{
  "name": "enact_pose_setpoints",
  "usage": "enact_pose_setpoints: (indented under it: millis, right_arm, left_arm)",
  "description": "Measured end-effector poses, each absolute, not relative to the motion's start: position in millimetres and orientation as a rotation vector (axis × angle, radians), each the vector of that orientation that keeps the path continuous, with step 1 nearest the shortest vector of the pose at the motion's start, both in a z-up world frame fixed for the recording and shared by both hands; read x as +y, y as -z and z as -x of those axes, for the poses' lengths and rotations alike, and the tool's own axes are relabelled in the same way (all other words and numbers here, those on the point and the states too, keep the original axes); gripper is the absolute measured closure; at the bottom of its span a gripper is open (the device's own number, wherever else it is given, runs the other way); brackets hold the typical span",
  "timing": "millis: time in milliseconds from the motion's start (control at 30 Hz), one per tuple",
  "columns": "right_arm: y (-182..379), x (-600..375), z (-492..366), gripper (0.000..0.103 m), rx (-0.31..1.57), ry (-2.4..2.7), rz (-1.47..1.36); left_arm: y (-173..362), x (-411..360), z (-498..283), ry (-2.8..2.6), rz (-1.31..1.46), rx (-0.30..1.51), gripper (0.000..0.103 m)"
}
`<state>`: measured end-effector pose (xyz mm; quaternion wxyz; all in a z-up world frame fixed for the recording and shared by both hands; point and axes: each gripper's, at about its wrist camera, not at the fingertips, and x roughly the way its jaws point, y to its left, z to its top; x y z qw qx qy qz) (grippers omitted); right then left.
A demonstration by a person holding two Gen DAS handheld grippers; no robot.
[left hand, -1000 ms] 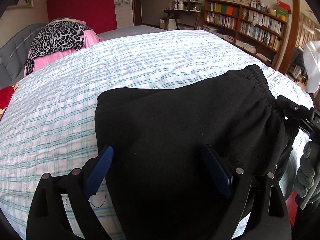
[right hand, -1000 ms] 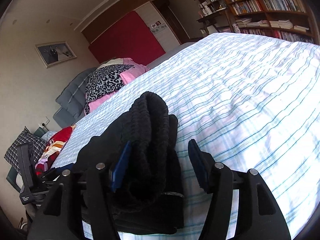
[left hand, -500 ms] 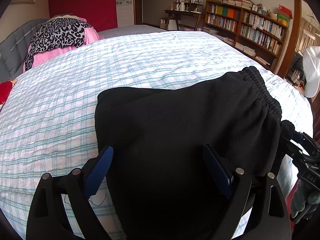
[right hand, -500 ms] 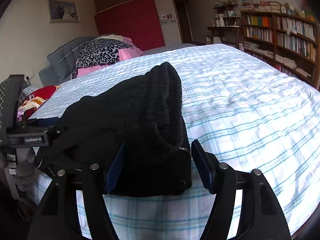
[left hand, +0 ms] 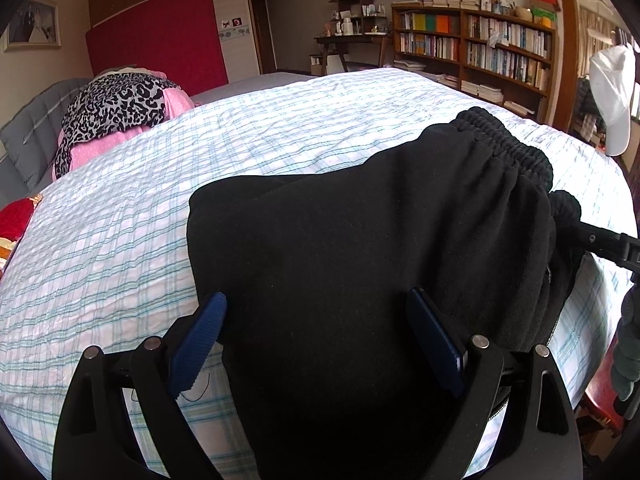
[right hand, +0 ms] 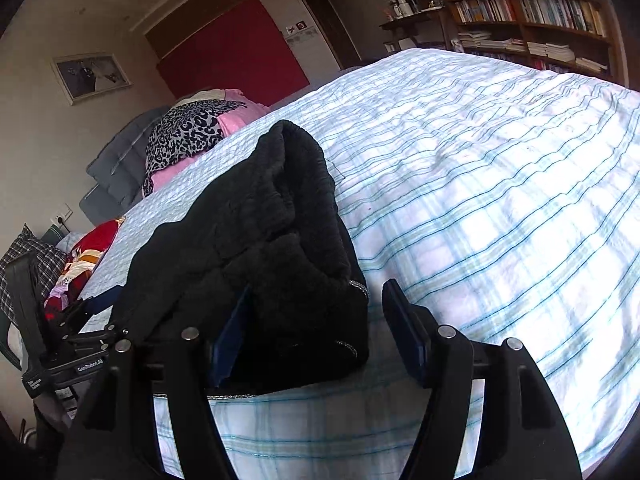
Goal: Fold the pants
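Black pants (left hand: 360,260) lie folded in a thick bundle near the front edge of the plaid-sheeted bed (left hand: 280,120), their ribbed waistband (left hand: 504,140) at the right. My left gripper (left hand: 316,344) stands wide open astride the bundle's near end, its blue pads (left hand: 198,340) at either side. In the right wrist view the waistband end of the pants (right hand: 280,240) sits between the fingers of my right gripper (right hand: 316,332). That gripper is open: the left pad touches cloth and the right pad (right hand: 404,332) stands apart from it.
A leopard-print and pink pile (left hand: 116,108) lies at the head of the bed, with red cloth (left hand: 16,216) at the left edge. Bookshelves (left hand: 480,48) line the far wall and a white cap (left hand: 612,96) hangs at the right. A gloved hand (left hand: 628,352) shows at the right.
Both grippers have sunk a little toward the bed. The right gripper's jaws have widened slightly, and the waistband bundle has settled lower between them. The left jaws keep their width.
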<state>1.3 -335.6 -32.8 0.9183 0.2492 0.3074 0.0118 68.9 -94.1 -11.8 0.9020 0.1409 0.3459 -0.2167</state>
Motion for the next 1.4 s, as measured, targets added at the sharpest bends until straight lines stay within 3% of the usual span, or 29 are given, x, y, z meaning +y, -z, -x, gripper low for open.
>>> enact_pose_setpoints:
  millis: [233,267,400,467,733,800,1133,1400]
  right_arm:
    - [-7.6,-350.7,12.8,0.038,0.490,-0.064,-0.557]
    - [-9.7,-350.3,8.1,0.046,0.493,-0.077,-0.557]
    - [-5.5,-343.1,-25.2,0.058,0.558,-0.084,-0.513]
    - [2.3,-340.7,-43.4,0.073,0.599,-0.105,-0.521]
    - [-41.8,-329.8,-24.4,0.089,0.487,-0.156,-0.460]
    - [-50.8,-325.9,-10.9,0.097,0.478,-0.173,-0.442]
    - [8.6,-335.8,14.8,0.097,0.592,-0.055,-0.480]
    - [15.5,-324.0,4.9,0.095,0.592,0.017,-0.385]
  left_arm:
    - [12.1,-93.1,-67.3,0.446,-0.277,0.713,0.013]
    - [11.9,-93.2,-67.2,0.445,-0.276,0.713,0.013]
    - [10.9,-93.1,-66.2,0.446,-0.269,0.715,0.013]
    - [10.3,-92.4,-66.7,0.447,-0.267,0.718,0.013]
    - [2.8,-86.1,-74.2,0.482,-0.233,0.749,0.012]
    - [-1.3,-83.2,-75.2,0.496,-0.210,0.762,0.012]
    - [-8.1,-83.1,-67.0,0.518,-0.217,0.764,0.013]
    - [3.6,-128.1,-48.5,0.586,-0.318,0.738,0.012]
